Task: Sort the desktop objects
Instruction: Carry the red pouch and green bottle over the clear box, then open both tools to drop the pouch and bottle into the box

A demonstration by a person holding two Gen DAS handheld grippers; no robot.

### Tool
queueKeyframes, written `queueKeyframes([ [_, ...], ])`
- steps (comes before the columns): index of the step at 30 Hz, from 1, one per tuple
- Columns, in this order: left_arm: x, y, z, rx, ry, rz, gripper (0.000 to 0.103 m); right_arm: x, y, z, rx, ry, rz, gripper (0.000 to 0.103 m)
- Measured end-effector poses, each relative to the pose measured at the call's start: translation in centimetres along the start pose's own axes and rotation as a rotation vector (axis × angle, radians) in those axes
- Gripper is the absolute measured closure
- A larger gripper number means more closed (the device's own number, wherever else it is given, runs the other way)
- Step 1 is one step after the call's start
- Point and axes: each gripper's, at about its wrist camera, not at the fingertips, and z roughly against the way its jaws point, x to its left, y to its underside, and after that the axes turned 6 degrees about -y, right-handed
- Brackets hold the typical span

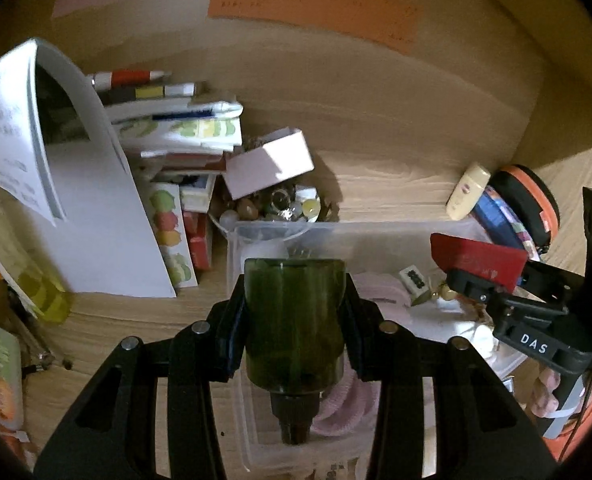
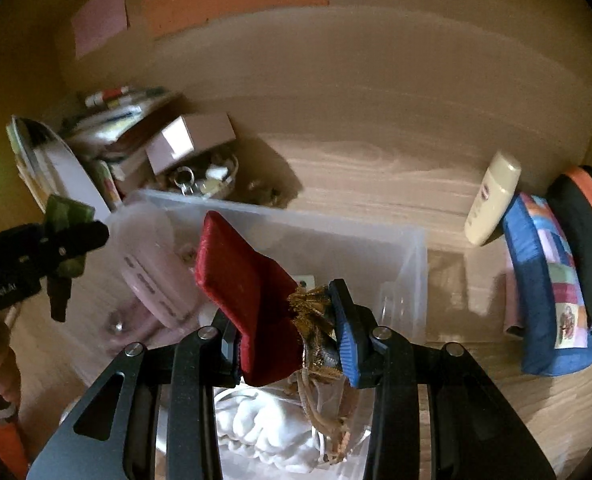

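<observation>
While left gripper [image 1: 293, 316] is clamping green bottle [image 1: 293, 320] and right gripper [image 2: 285, 338] is pinching red pouch [image 2: 243, 292], both hanging above clear bin [image 2: 412, 264], we are advising: keep pinches firm, lower slowly, release inside walls.

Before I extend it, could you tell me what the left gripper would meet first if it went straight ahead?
Probably the far wall of the clear plastic bin; the left gripper, holding a green bottle, points over it, though depth is unclear.

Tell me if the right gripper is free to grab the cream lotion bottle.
Probably not yet: the right gripper is shut on a red tasselled pouch over the clear bin. The cream lotion bottle itself lies unobstructed.
</observation>
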Motion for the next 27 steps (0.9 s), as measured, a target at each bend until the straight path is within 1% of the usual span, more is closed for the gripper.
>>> queueKeyframes([
  [3, 0.1, 0.3, -0.6, 0.02, 0.009, -0.001, 0.062, 0.3, 0.3, -0.8, 0.019, 0.01, 0.013, 0.07],
  [7, 0.1, 0.3, -0.8, 0.017, 0.01, -0.015, 0.062, 1.2, 0.4, -1.3, 0.023, 0.045, 0.057, 0.067],
  [12, 0.0, 0.3, -1.2, 0.013, -0.009, -0.039, 0.062, 2.1, 0.6, -1.7, 0.034, 0.062, 0.095, 0.065],
  [13, 0.1, 0.3, -1.2, 0.014, -0.008, -0.039, 0.062, 2.3, 0.6, -1.6, 0.028, 0.068, 0.1, 0.062],
  [17, -0.1, 0.2, -1.2, 0.015, -0.009, -0.036, 0.062, 2.6, 0.6, -1.4, 0.026, 0.072, 0.111, 0.055],
  [20, -0.3, 0.2, -1.0, 0.014, -0.004, -0.041, 0.062, 2.8, 0.5, -1.3, 0.026, 0.071, 0.112, 0.047],
  [21, -0.3, 0.3, -0.8, 0.012, -0.002, -0.042, 0.061, 2.9, 0.5, -1.1, 0.019, 0.072, 0.114, 0.043],
  [22, -0.4, 0.3, -0.5, 0.01, 0.003, -0.043, 0.059, 2.9, 0.4, -0.8, 0.01, 0.075, 0.117, 0.038],
  [23, -0.3, 0.3, -0.1, 0.005, 0.002, -0.044, 0.057, 3.0, 0.4, -0.6, 0.001, 0.078, 0.119, 0.036],
  [25, -0.3, 0.3, 0.6, -0.011, -0.006, -0.04, 0.05, 3.2, 0.2, 0.2, -0.021, 0.083, 0.125, 0.029],
  [27, -0.3, 0.2, 1.0, -0.018, 0.0, -0.036, 0.047, 3.4, 0.0, 1.0, -0.044, 0.084, 0.129, 0.024],
])
